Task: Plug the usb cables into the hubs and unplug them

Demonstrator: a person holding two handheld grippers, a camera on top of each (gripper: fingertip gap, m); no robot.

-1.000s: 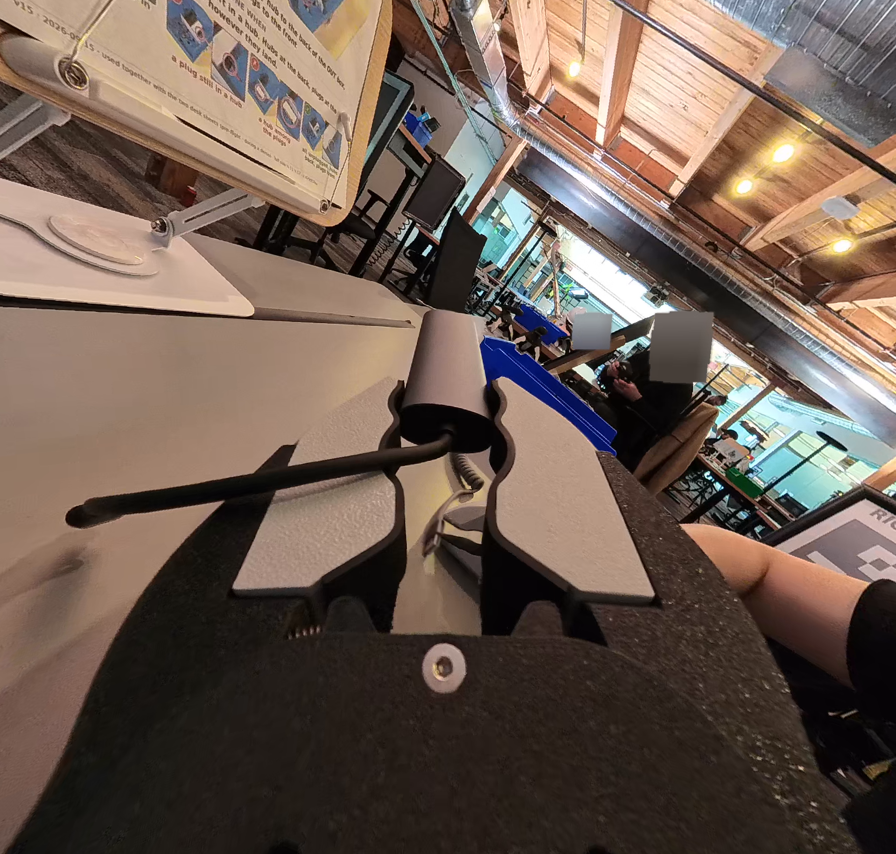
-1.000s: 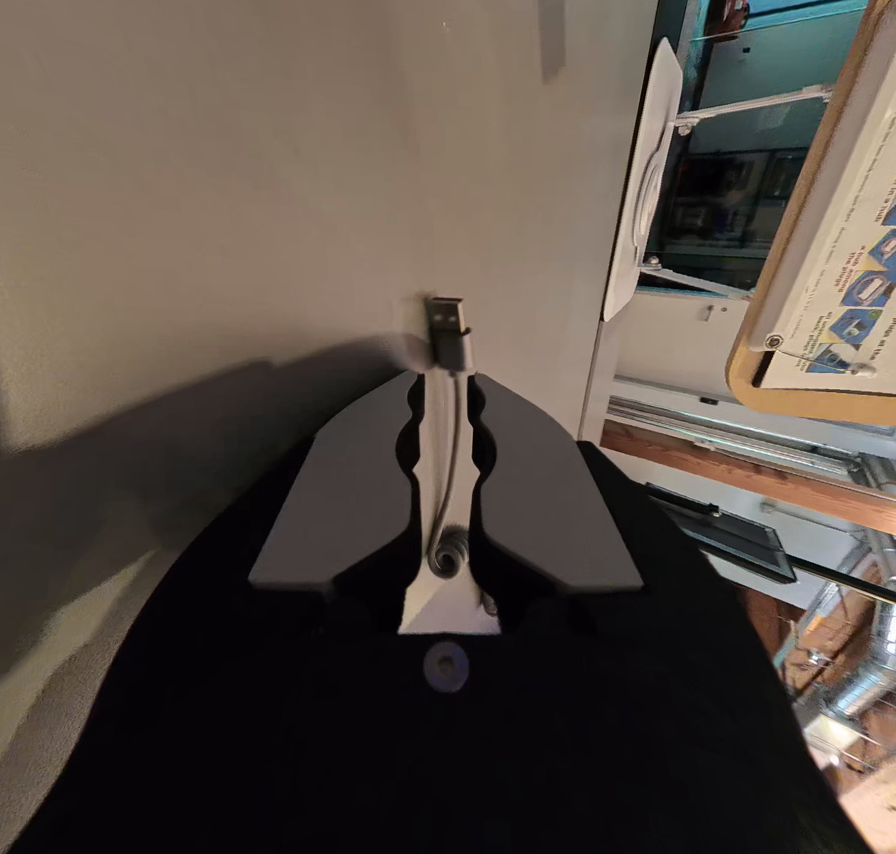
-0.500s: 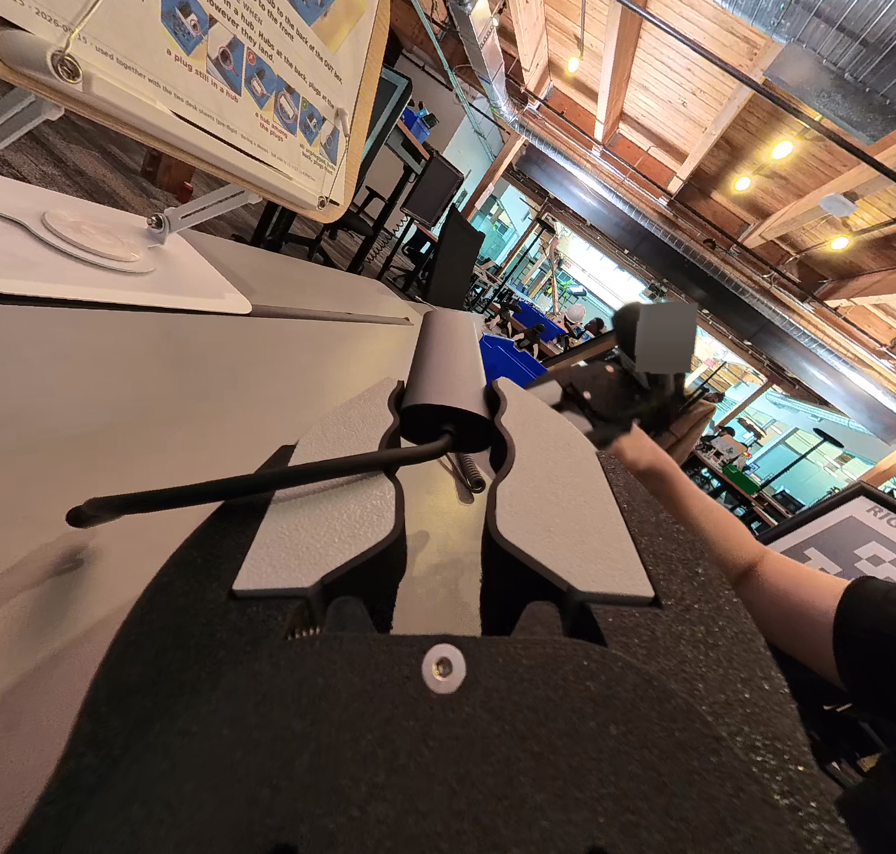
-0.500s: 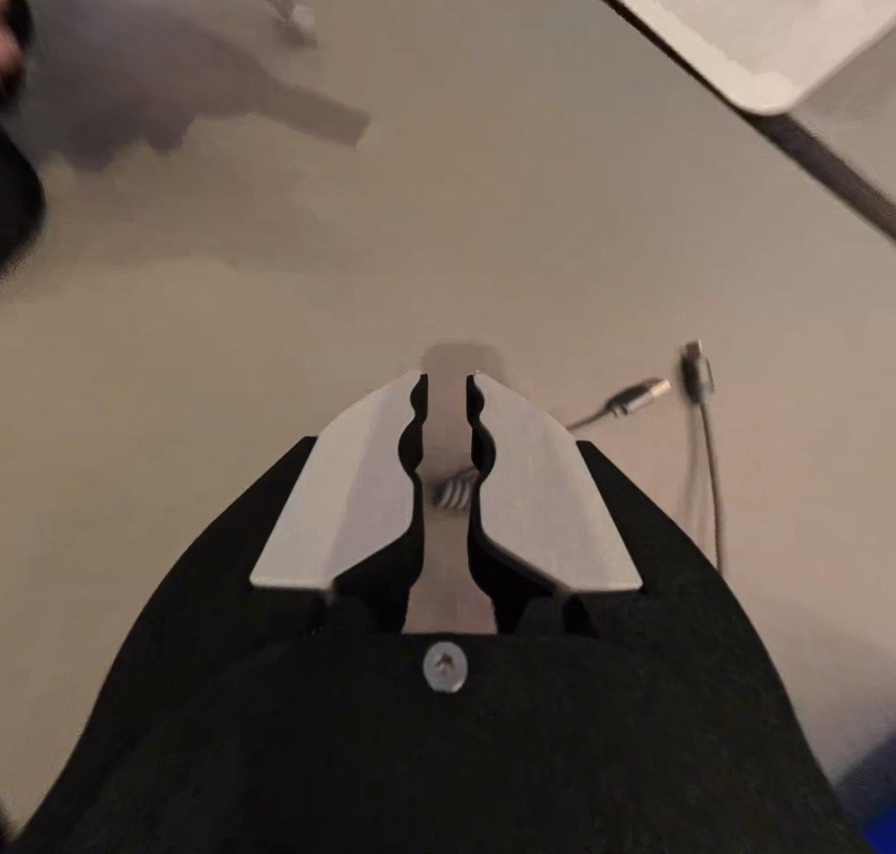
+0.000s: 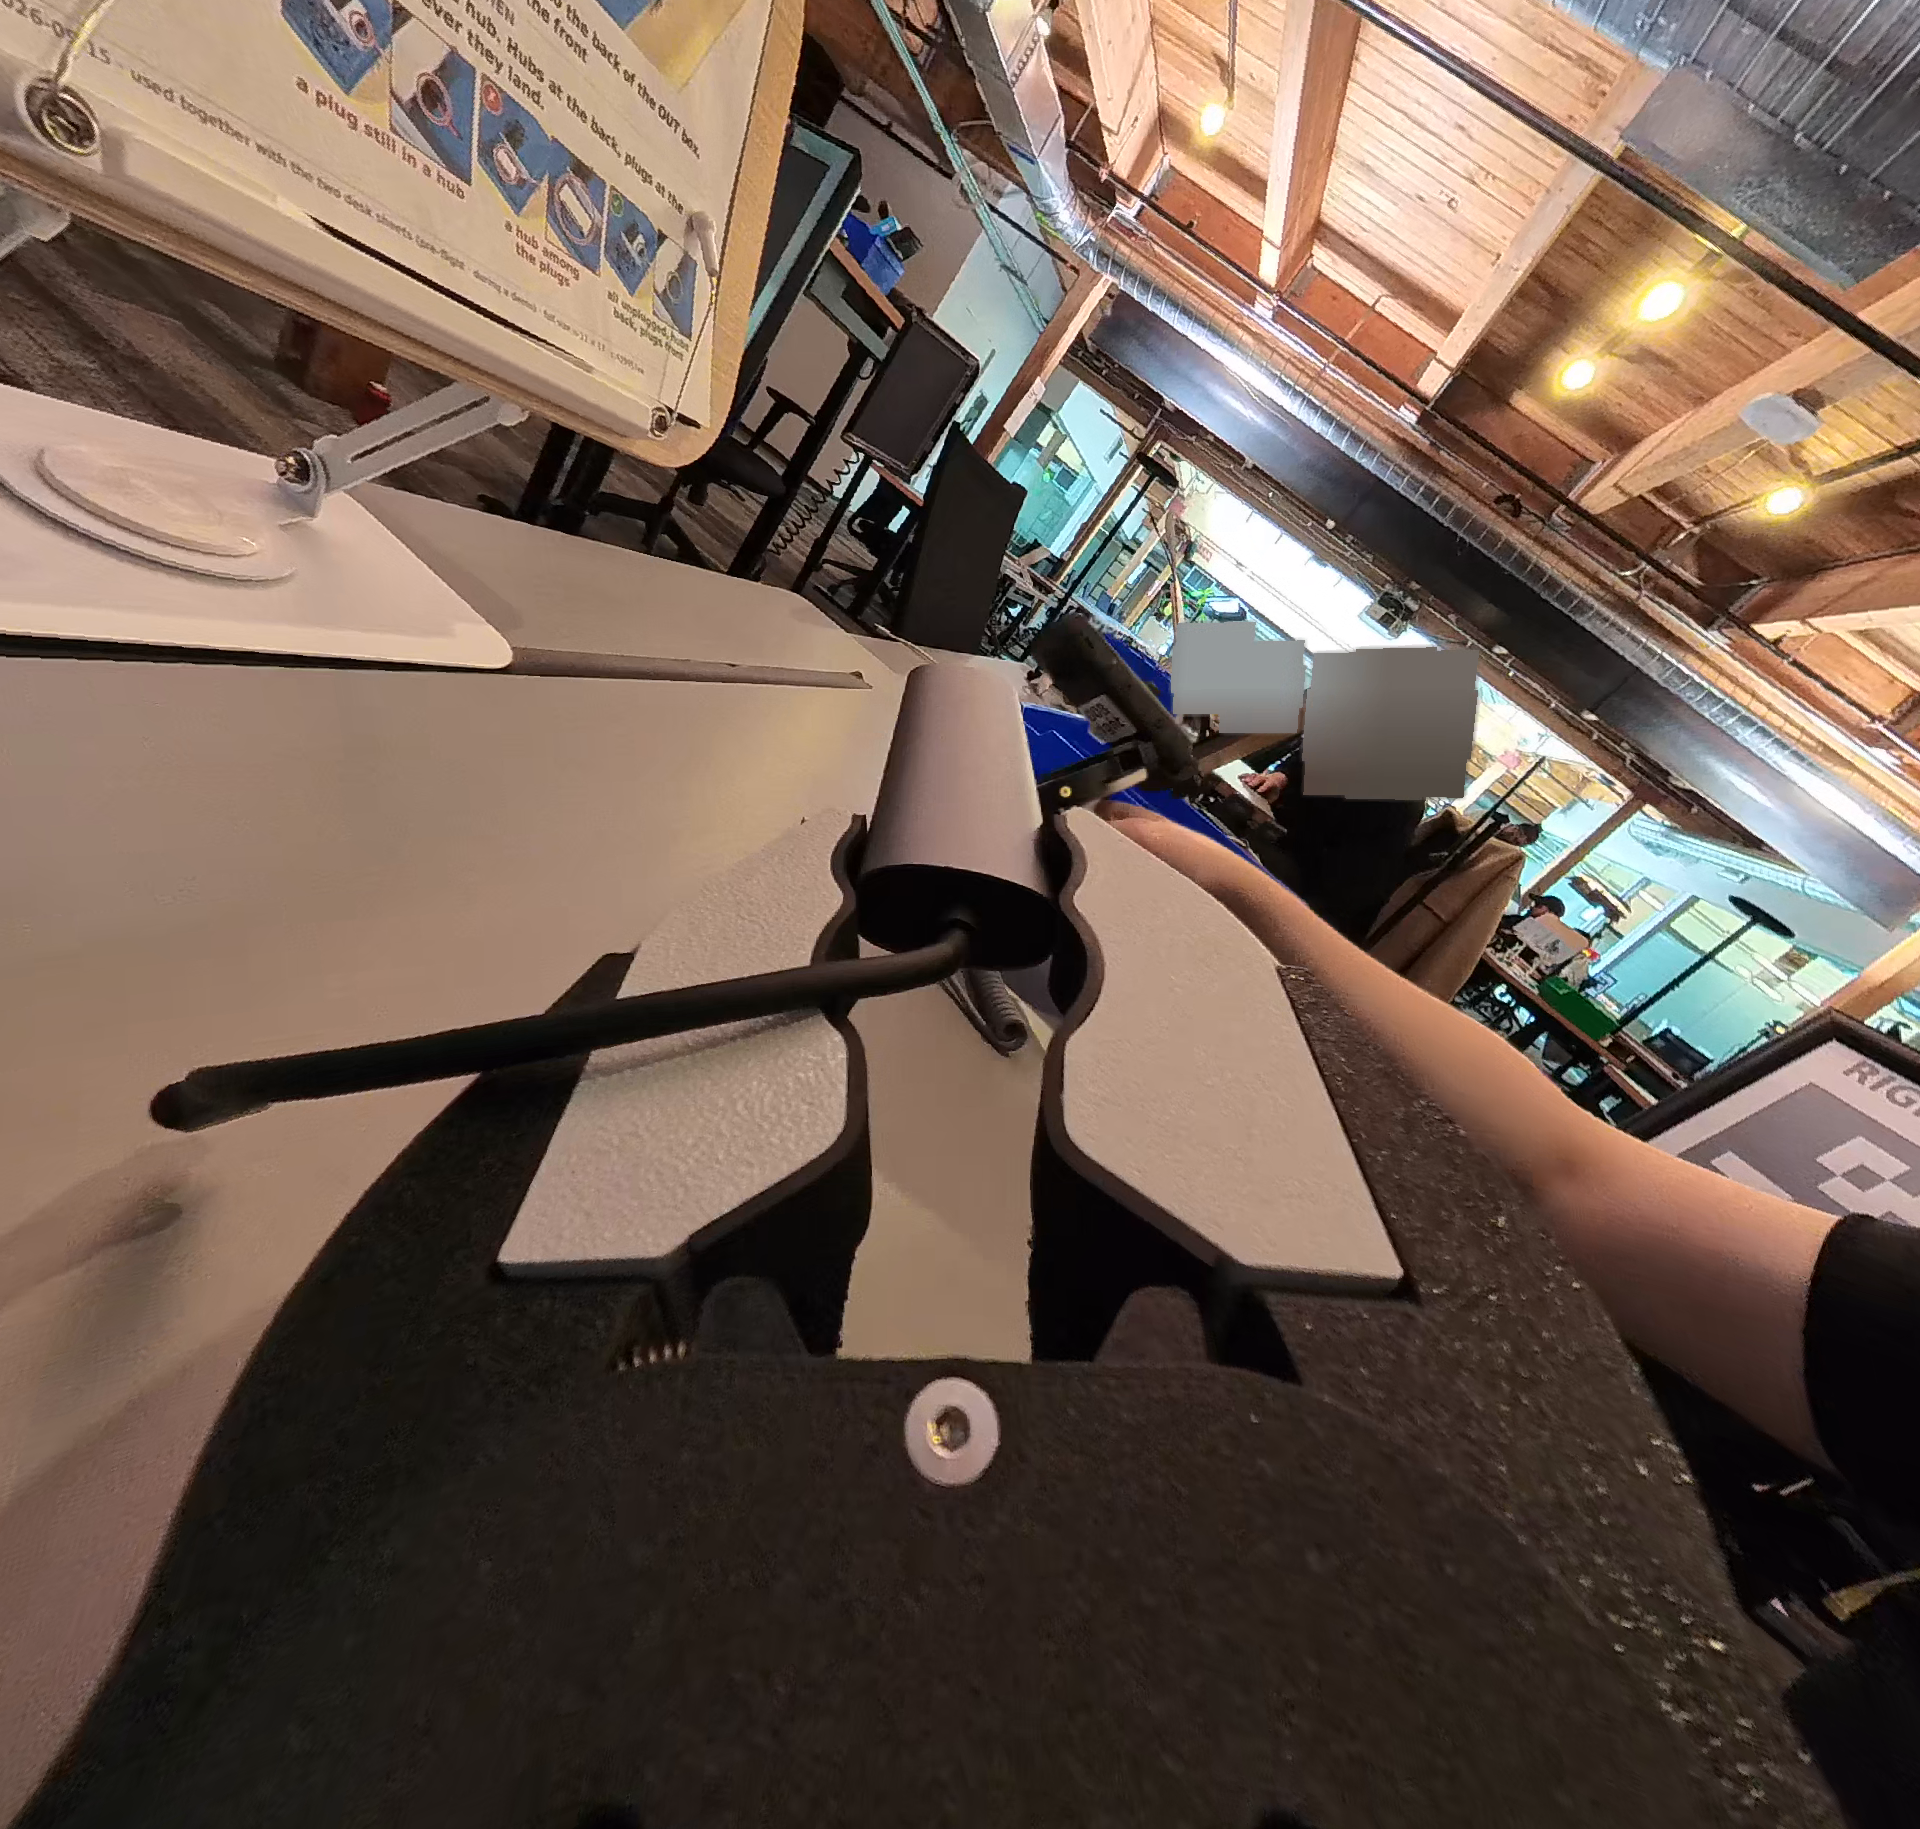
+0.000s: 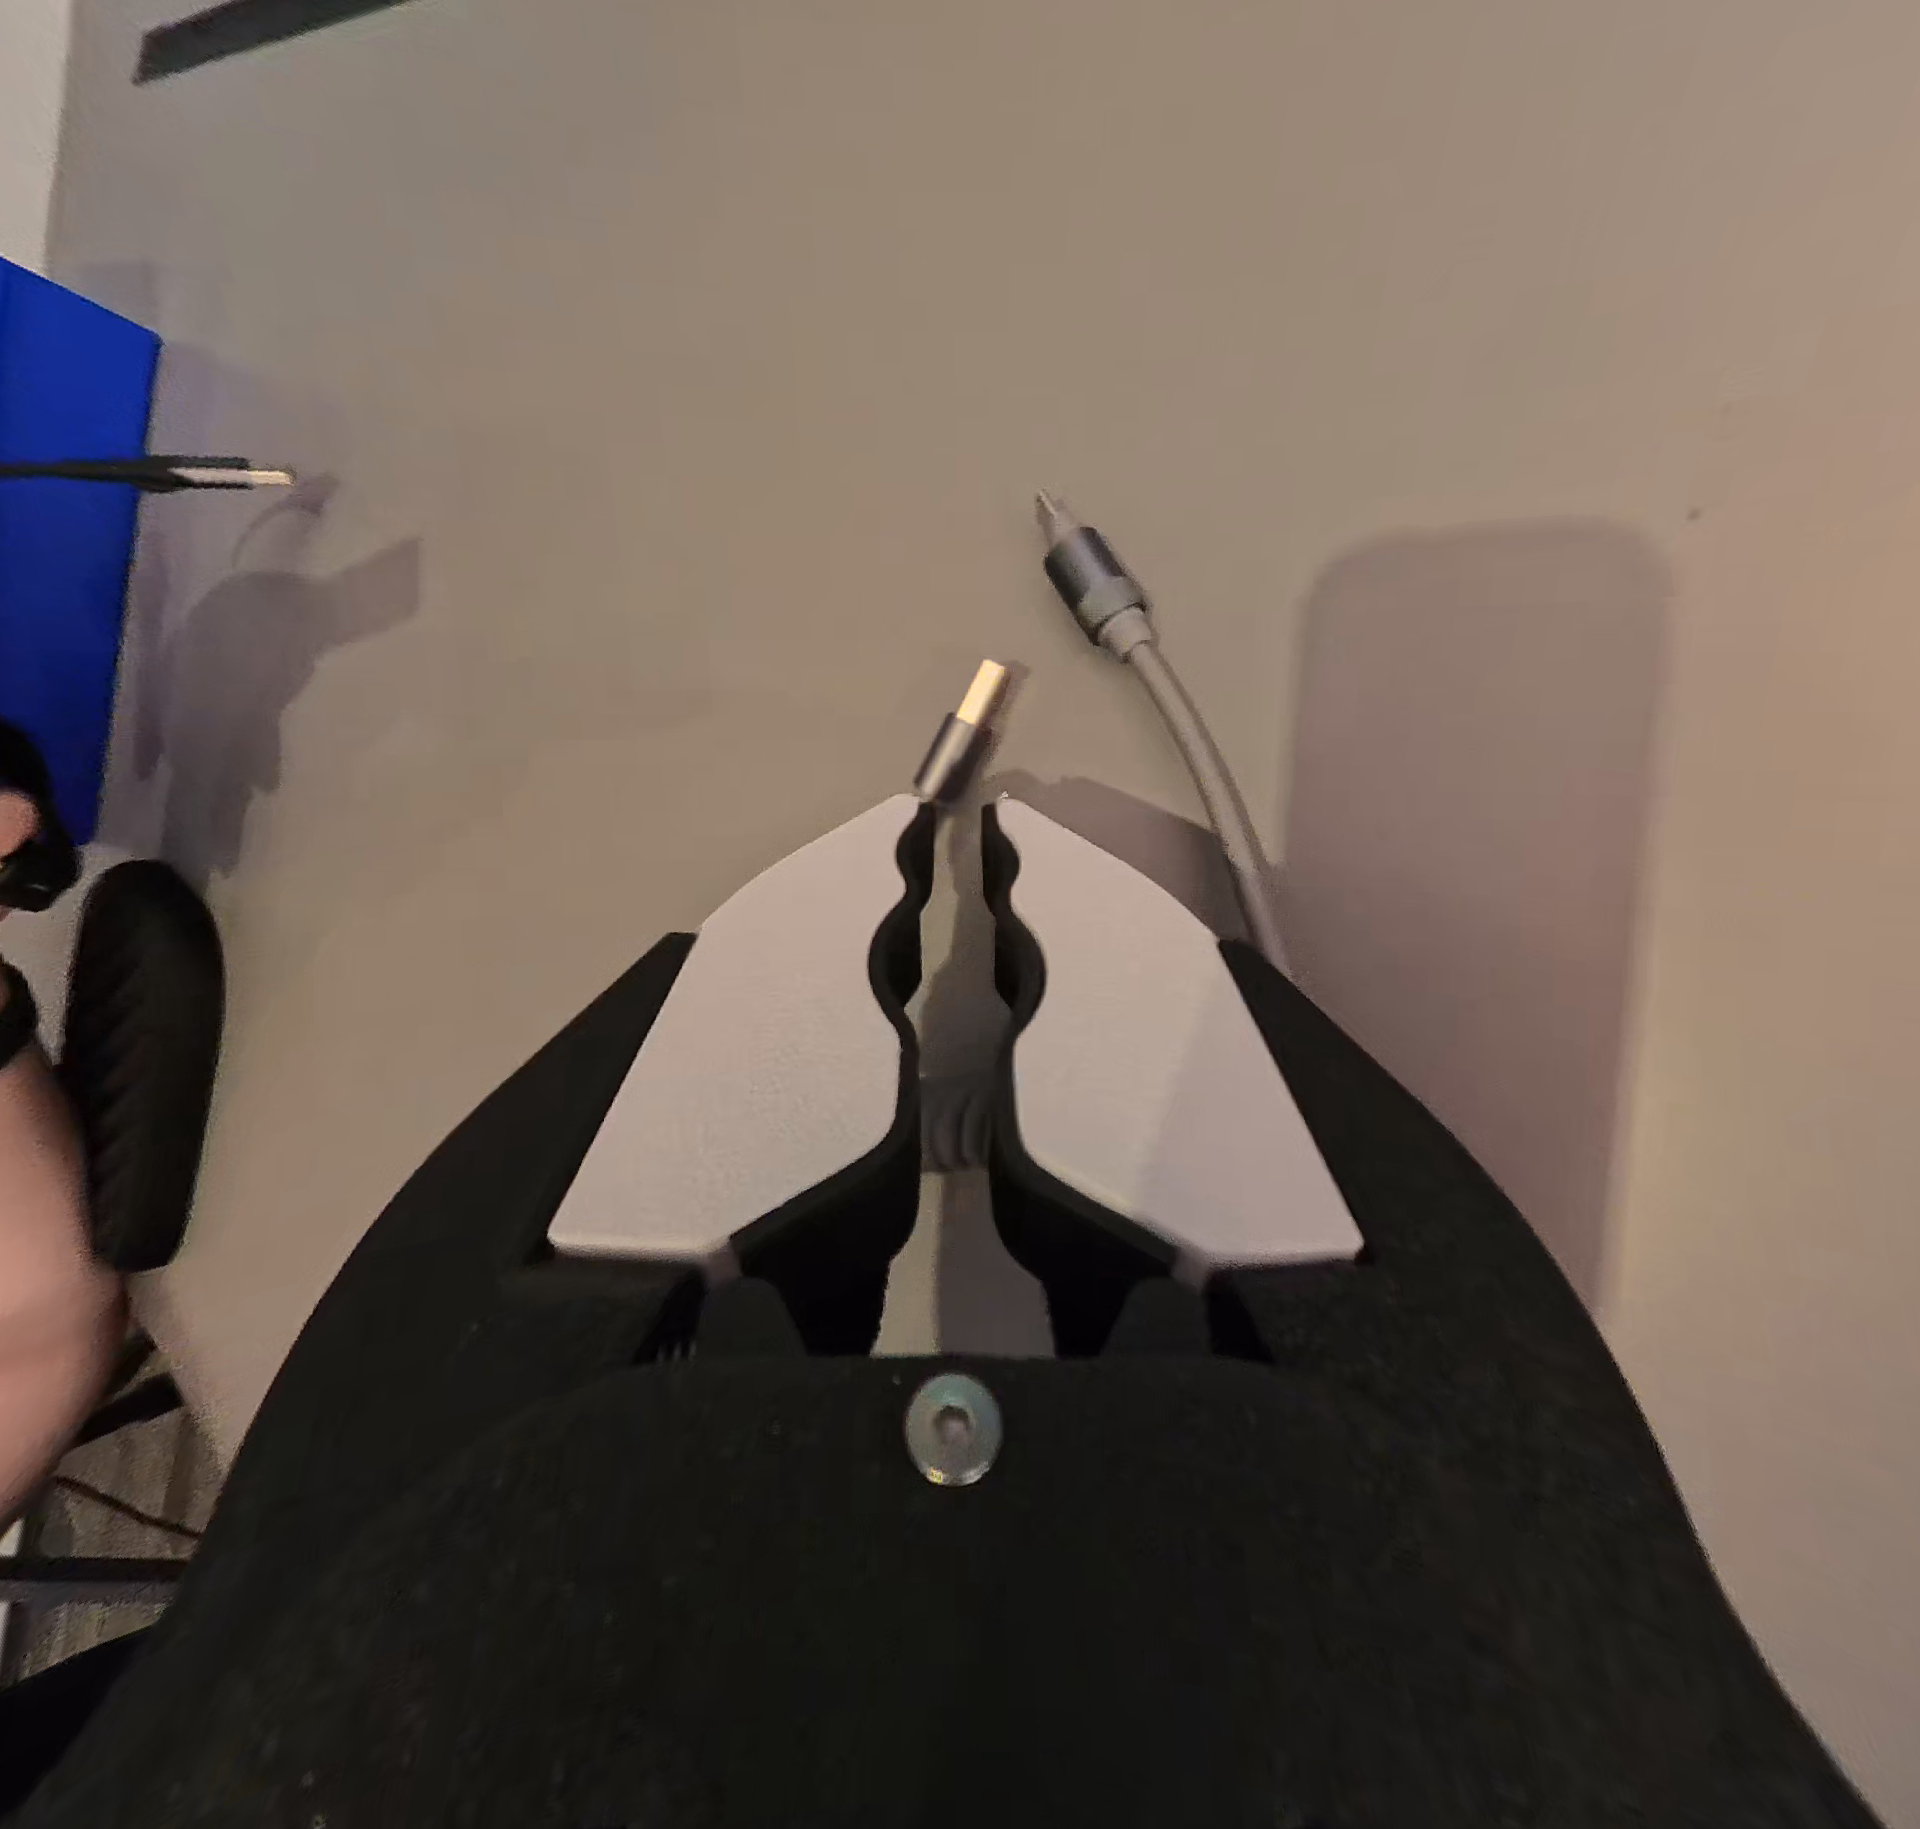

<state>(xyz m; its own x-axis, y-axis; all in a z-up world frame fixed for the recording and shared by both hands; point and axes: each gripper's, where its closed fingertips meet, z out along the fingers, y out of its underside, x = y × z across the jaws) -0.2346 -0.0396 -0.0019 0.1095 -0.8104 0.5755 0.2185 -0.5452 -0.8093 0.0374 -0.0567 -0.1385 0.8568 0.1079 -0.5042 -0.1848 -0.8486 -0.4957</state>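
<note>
The dark grey oblong USB hub (image 5: 961, 787) is clamped between the fingers of the left tool (image 5: 954, 849), its stiff black lead (image 5: 540, 1036) jutting out to the left over the pale grey desk (image 5: 364, 865). In the right wrist view, the right tool (image 6: 951, 811) is seen with its fingers nearly together just behind a grey-sleeved silver USB-A plug (image 6: 961, 730); whether the plug's cable is pinched cannot be told. A second grey cable with a narrower plug (image 6: 1091, 584) lies on the desk just right of that plug. Left of the hub, a white flat stand base (image 5: 239, 574) rests on the desk under a wood-edged instruction board (image 5: 416, 148). Right of the hub, a bare forearm (image 5: 1455, 1073) reaches forward, with blue bins (image 5: 1070, 740) beyond. Overhead, timber beams and spotlights are seen. Compared with half a second ago, the right tool has been brought over the silver plug, which was then lying off to its right.
</note>
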